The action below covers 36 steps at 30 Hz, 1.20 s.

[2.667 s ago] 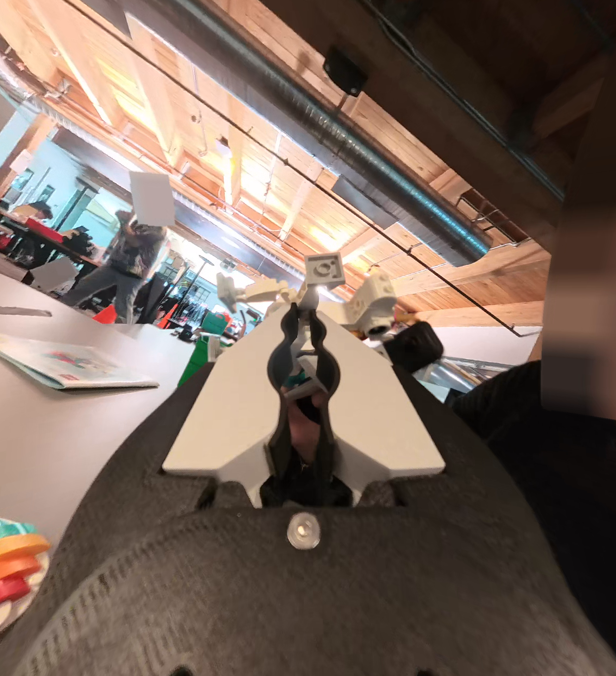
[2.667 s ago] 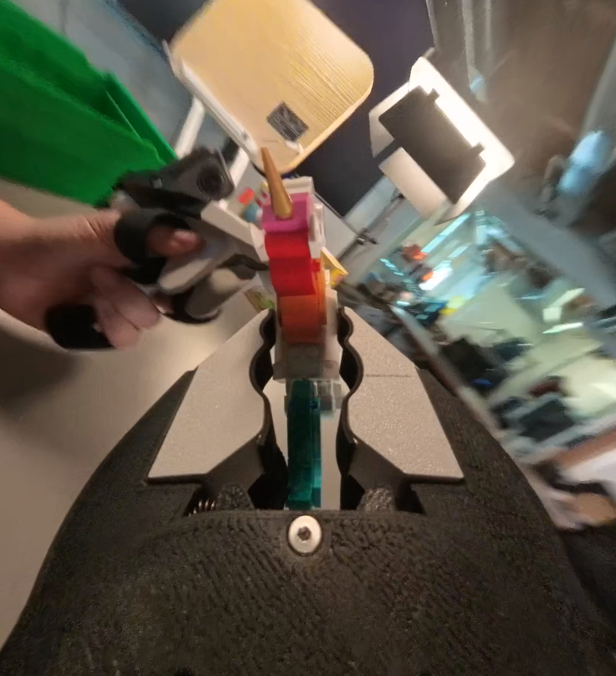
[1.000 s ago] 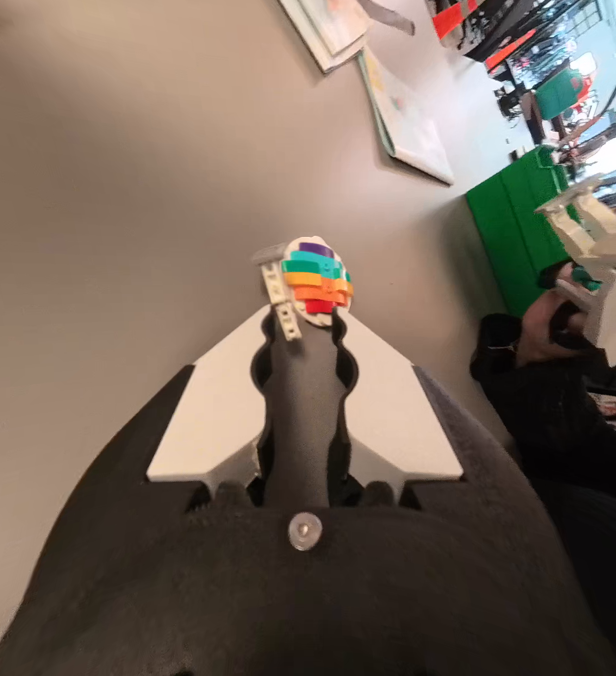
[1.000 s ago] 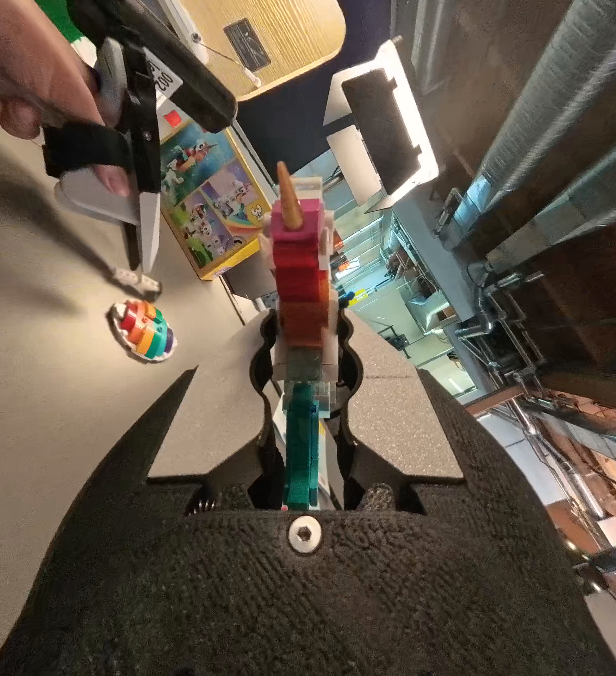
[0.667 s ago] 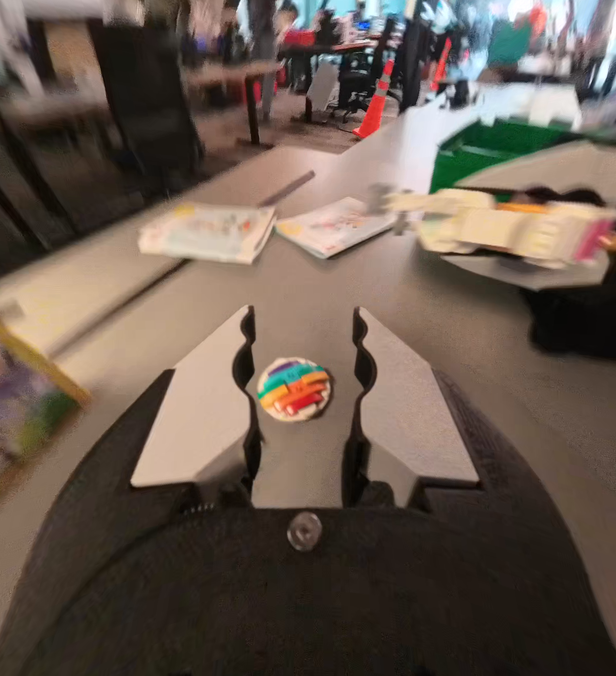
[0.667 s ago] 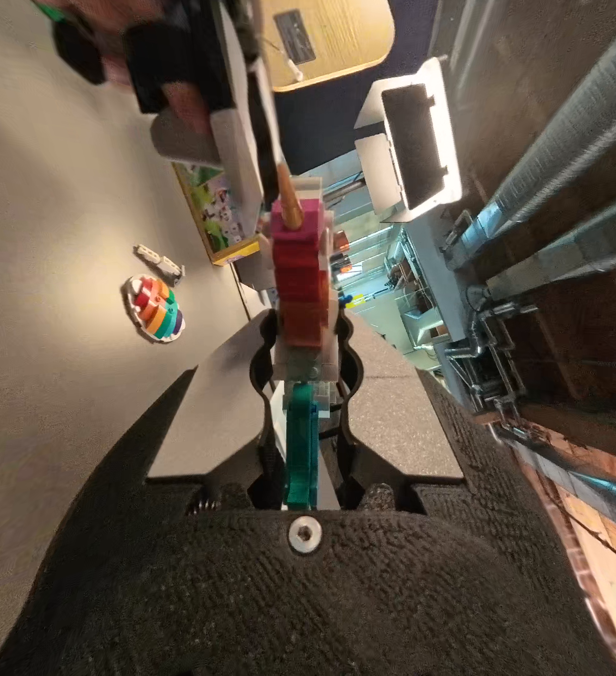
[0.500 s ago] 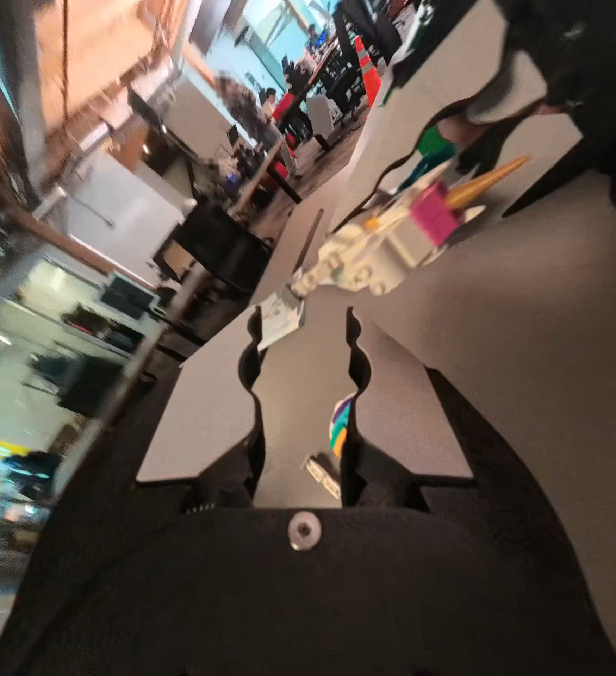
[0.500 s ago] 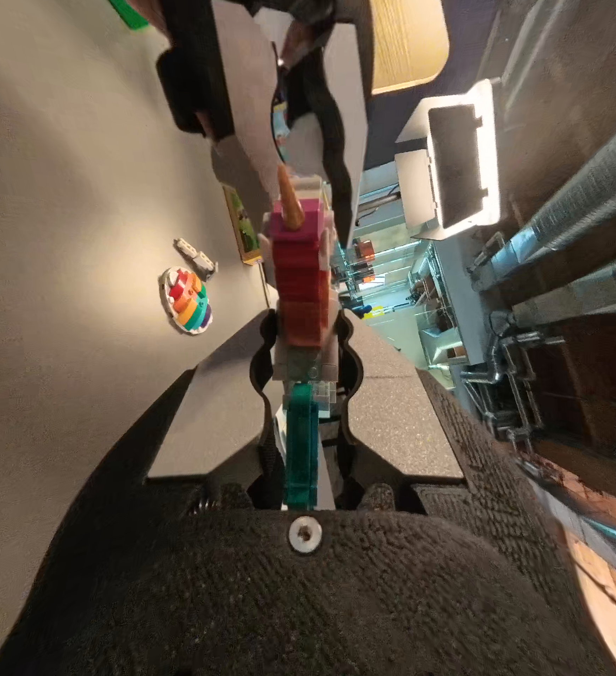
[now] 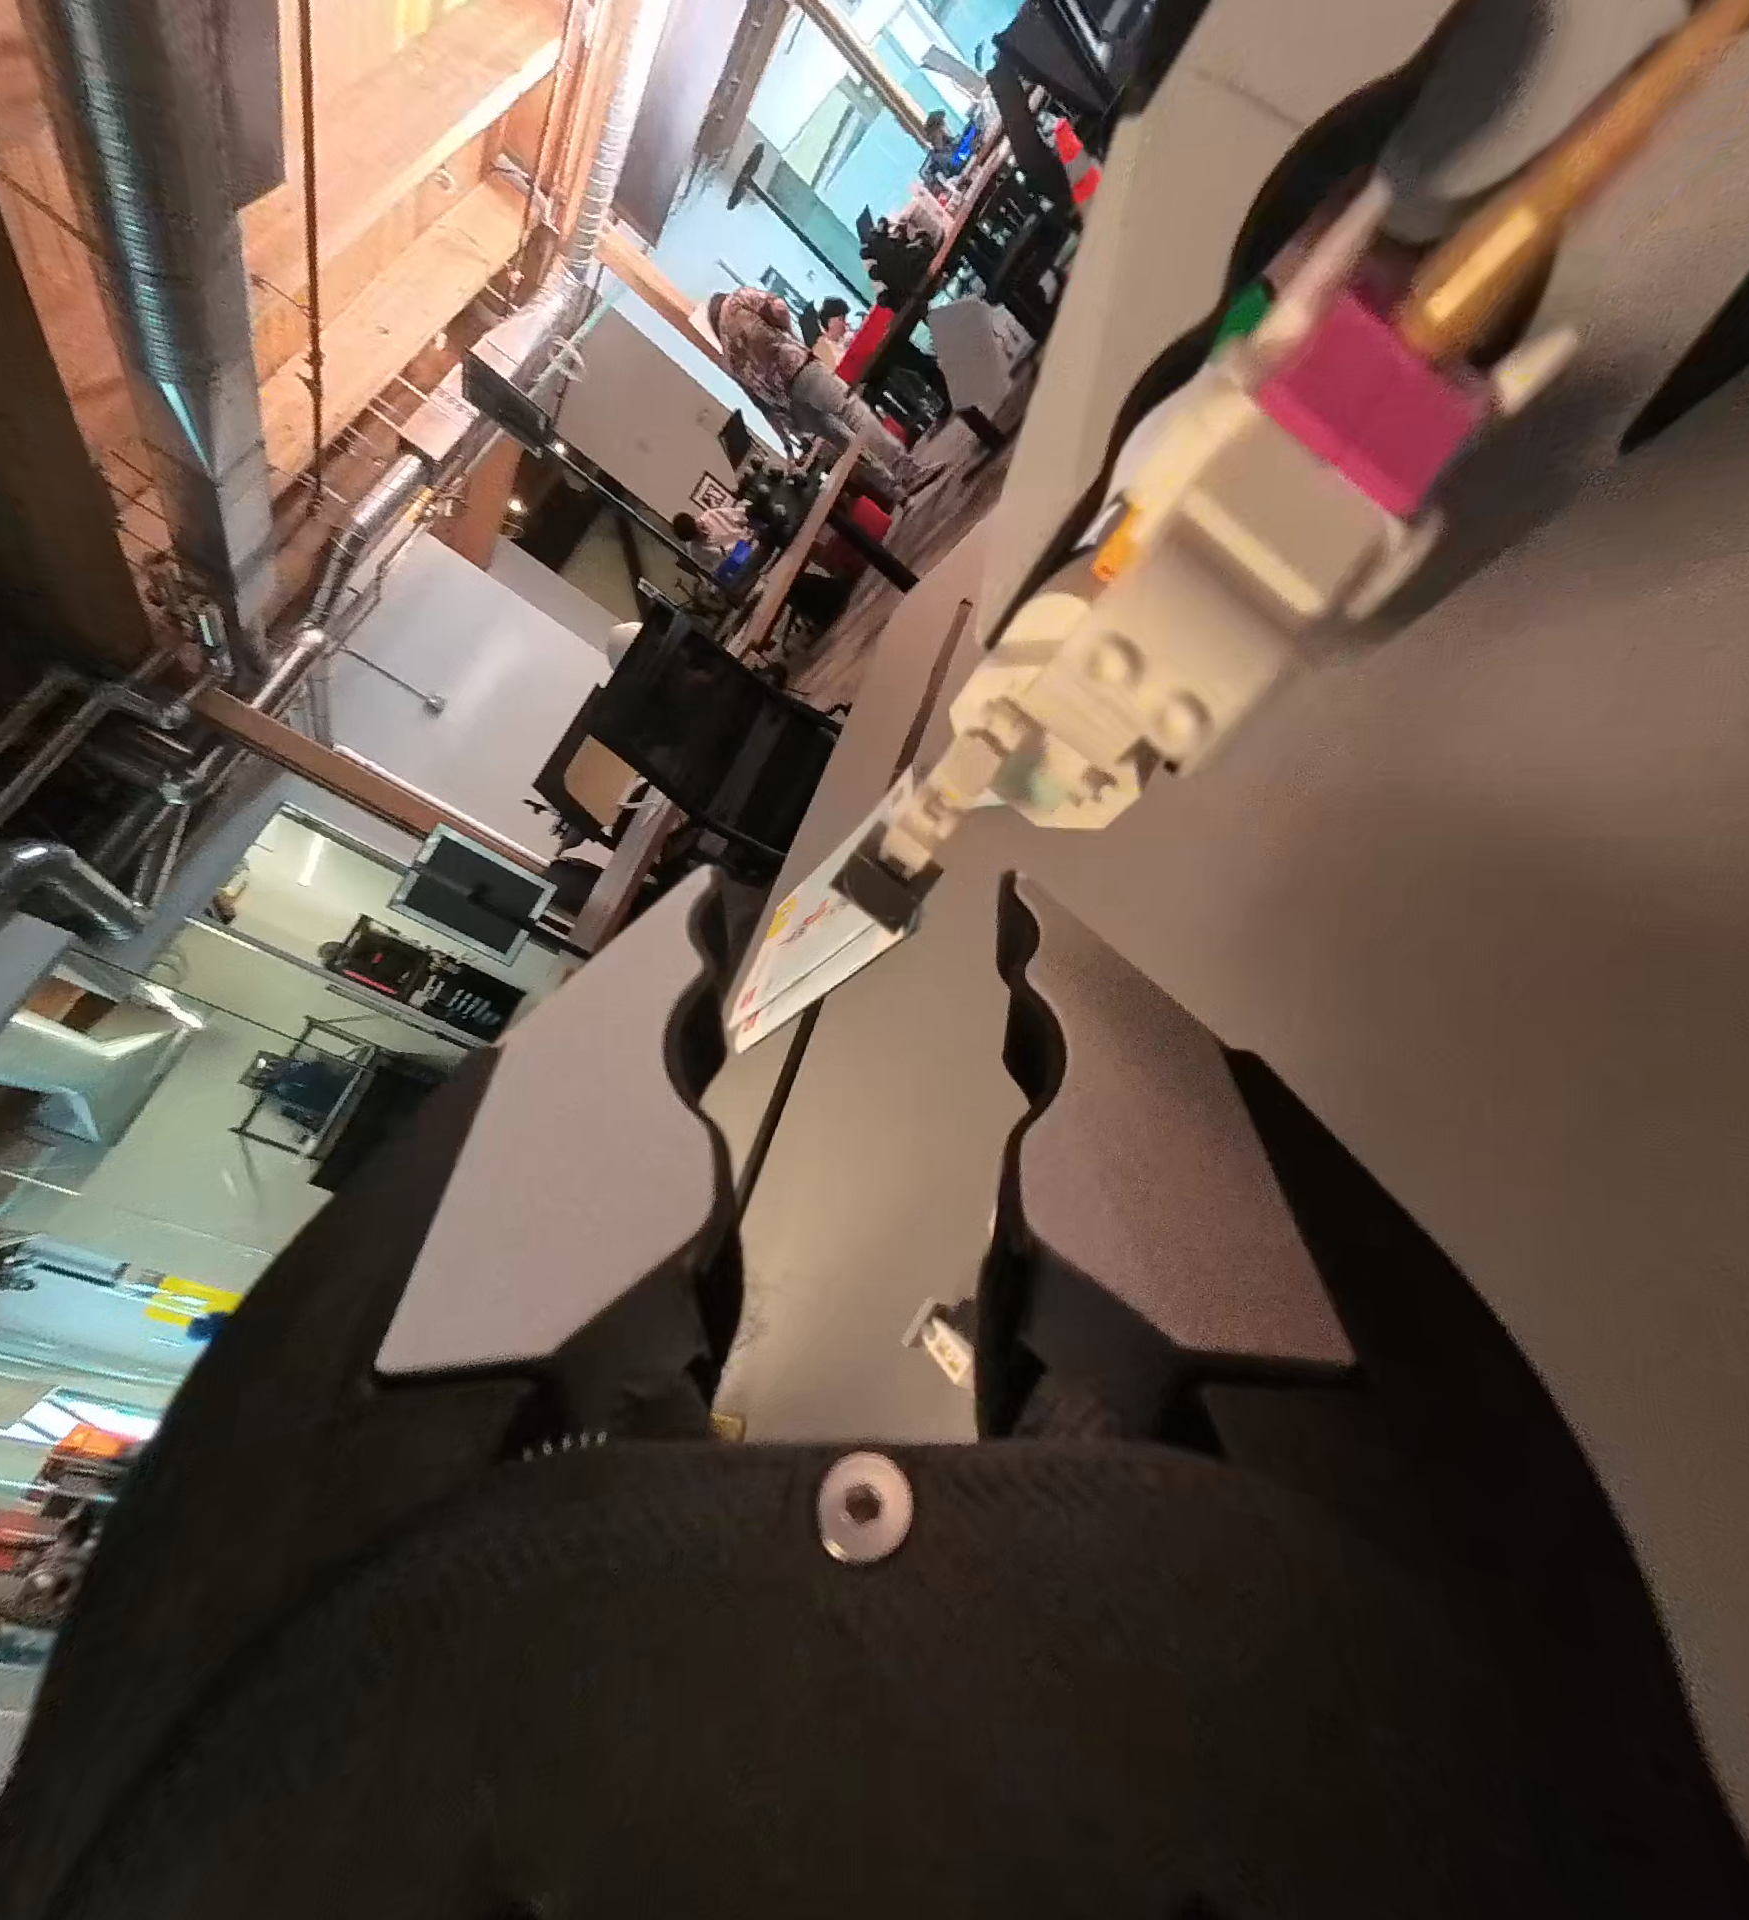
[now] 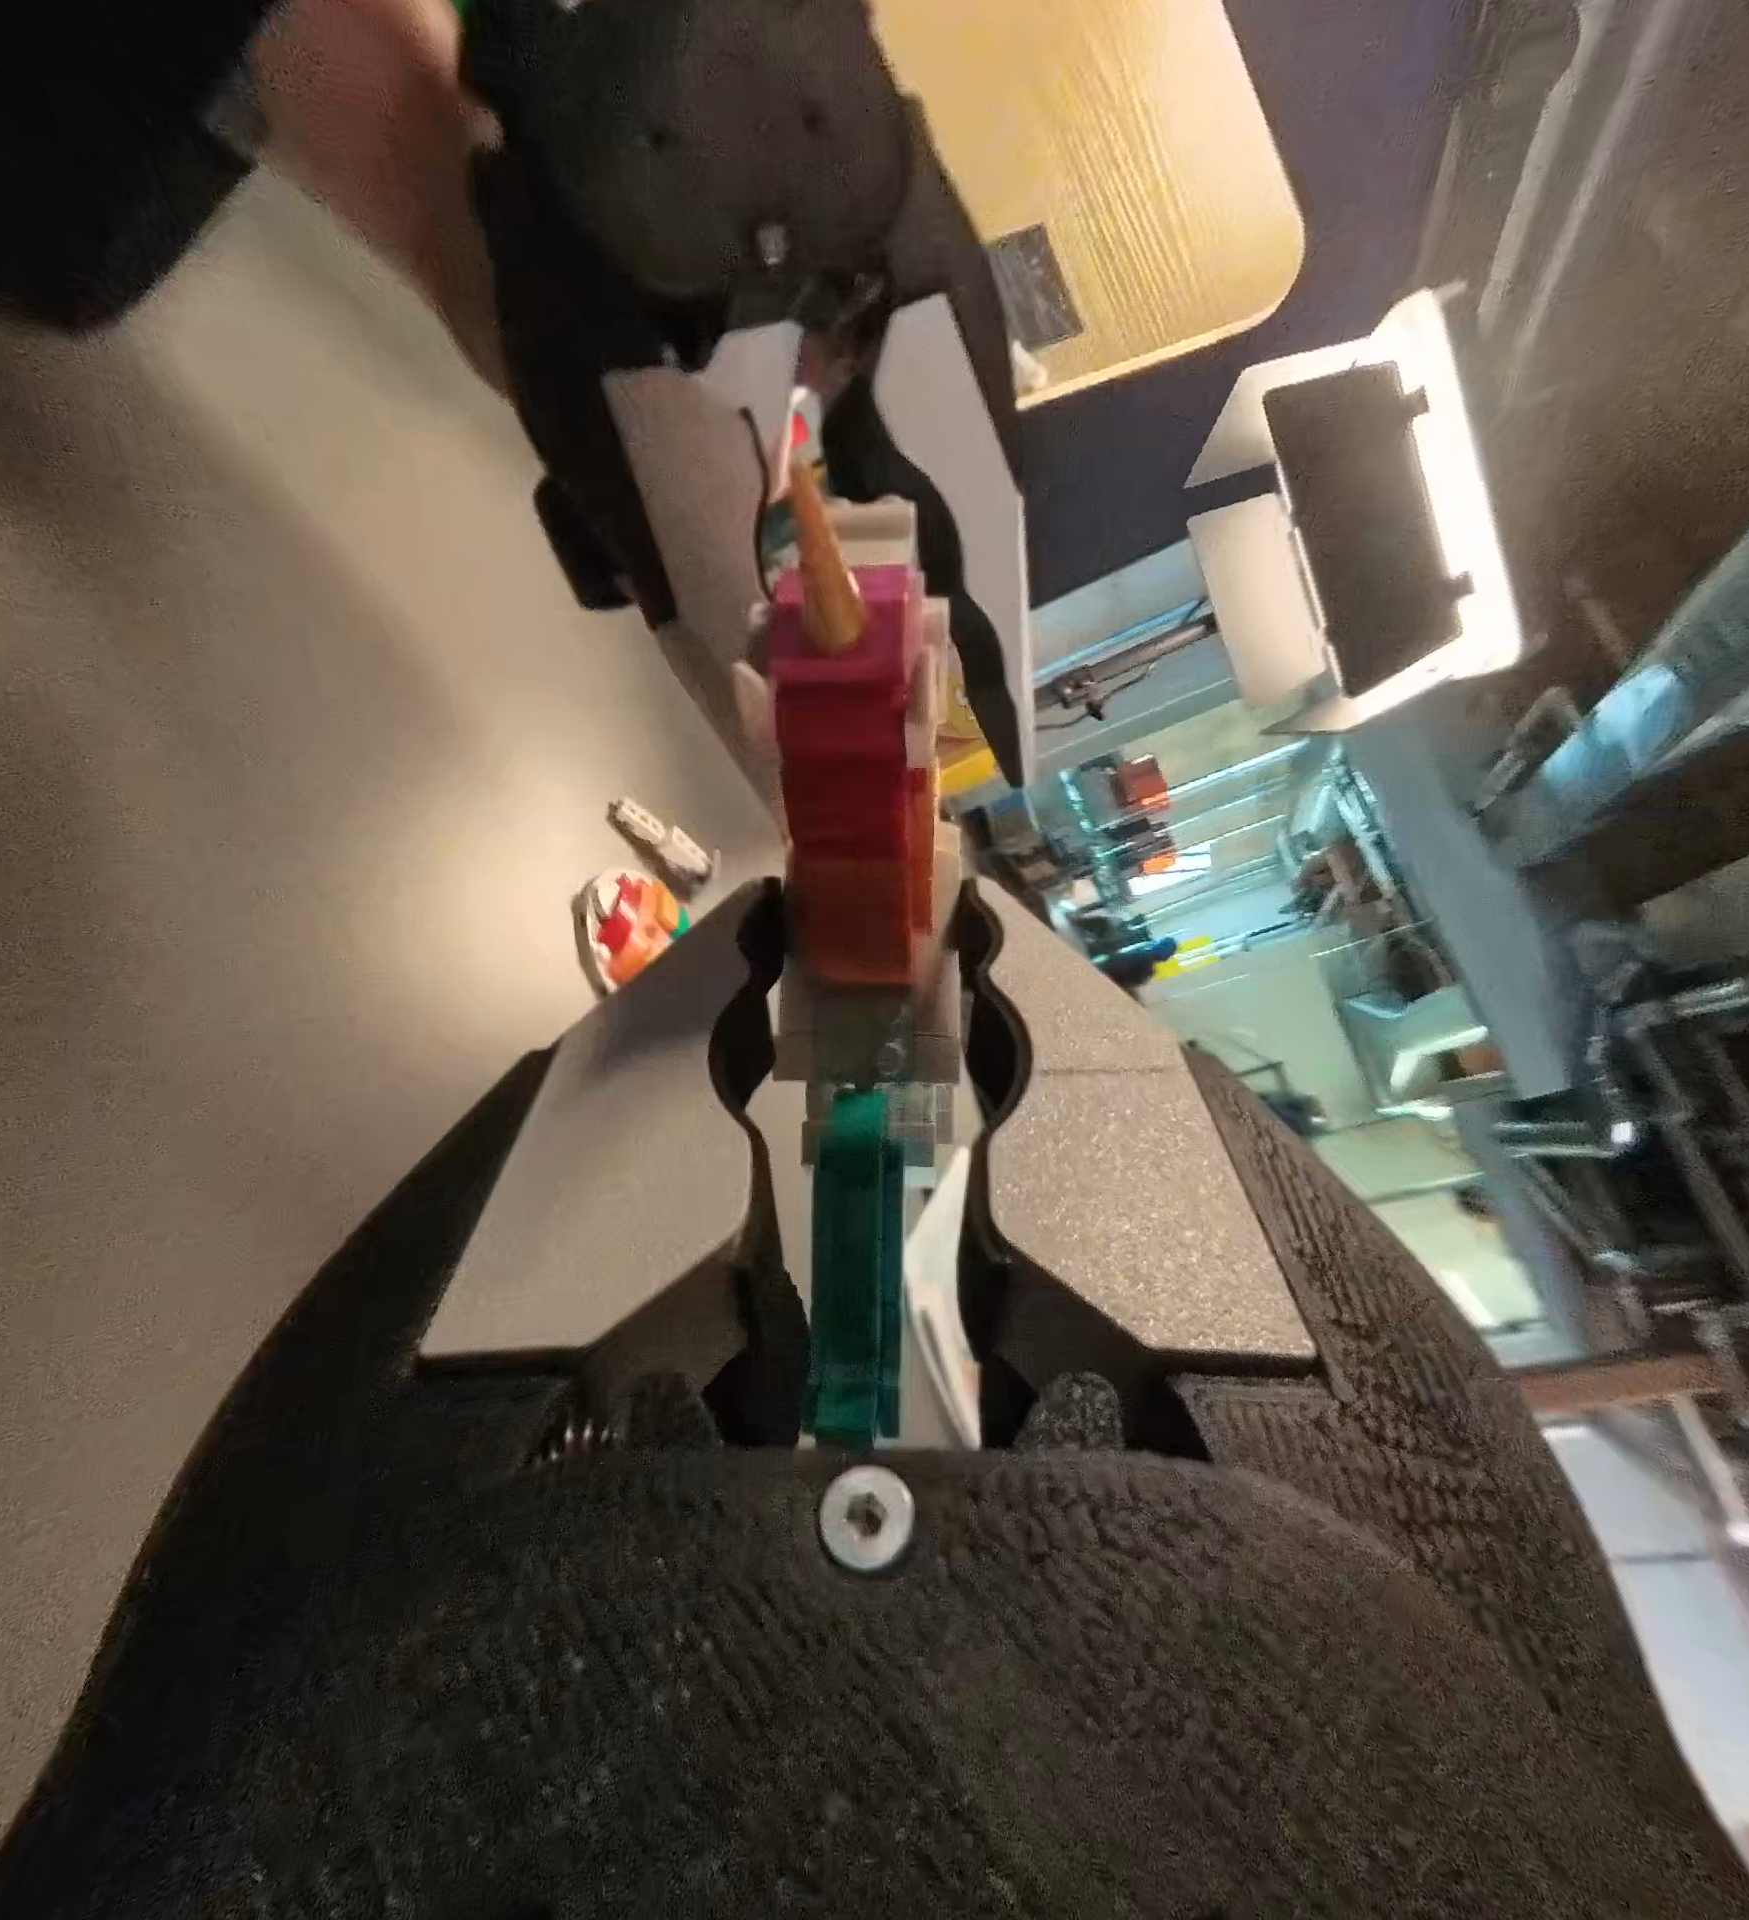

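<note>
While the right claw [image 10: 865,935] grips a white brick unicorn [image 10: 854,831] with rainbow mane, the left claw [image 9: 854,914] gapes empty just beside it.

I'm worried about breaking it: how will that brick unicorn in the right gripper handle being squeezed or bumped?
The brick unicorn is probably stiff yet fragile: stacked pieces may pop apart. Its thin gold horn looks likeliest to snap off. Likely light.

Rainbow disc [image 10: 631,925] half hidden behind right fingers [image 10: 641,1122]; horn [image 9: 1576,177] tip cut off.
</note>
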Each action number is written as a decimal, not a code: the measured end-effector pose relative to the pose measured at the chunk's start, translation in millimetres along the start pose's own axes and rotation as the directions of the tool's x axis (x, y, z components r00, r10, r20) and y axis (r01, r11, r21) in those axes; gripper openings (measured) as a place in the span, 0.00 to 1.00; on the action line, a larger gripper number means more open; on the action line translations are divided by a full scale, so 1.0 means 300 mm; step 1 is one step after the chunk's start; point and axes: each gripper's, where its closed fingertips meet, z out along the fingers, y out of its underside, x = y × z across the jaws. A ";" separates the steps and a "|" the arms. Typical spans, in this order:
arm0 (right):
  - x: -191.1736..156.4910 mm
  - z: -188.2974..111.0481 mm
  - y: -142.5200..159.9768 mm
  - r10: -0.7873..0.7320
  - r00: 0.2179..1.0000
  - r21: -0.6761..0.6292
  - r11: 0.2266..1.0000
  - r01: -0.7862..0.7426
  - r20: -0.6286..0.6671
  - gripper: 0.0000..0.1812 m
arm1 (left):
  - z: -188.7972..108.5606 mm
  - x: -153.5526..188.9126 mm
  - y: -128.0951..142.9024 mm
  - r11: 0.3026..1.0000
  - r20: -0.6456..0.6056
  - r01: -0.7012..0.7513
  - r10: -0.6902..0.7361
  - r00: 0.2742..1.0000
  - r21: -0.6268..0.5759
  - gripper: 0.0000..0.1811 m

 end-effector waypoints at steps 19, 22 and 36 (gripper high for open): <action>0.016 0.026 0.096 0.305 0.952 -0.115 0.947 -0.300 0.031 0.18 | -0.022 -0.110 -0.042 0.971 0.319 -0.227 0.239 0.917 -0.076 0.20; 0.038 0.025 0.089 0.297 0.955 -0.095 0.950 -0.298 -0.018 0.18 | -0.023 -0.137 -0.017 1.000 0.318 0.015 -0.014 0.948 -0.001 0.25; 0.058 0.033 0.037 0.171 0.973 -0.049 0.982 -0.181 -0.157 0.18 | -0.031 -0.070 -0.110 0.332 -0.445 0.898 -0.784 0.433 0.290 0.31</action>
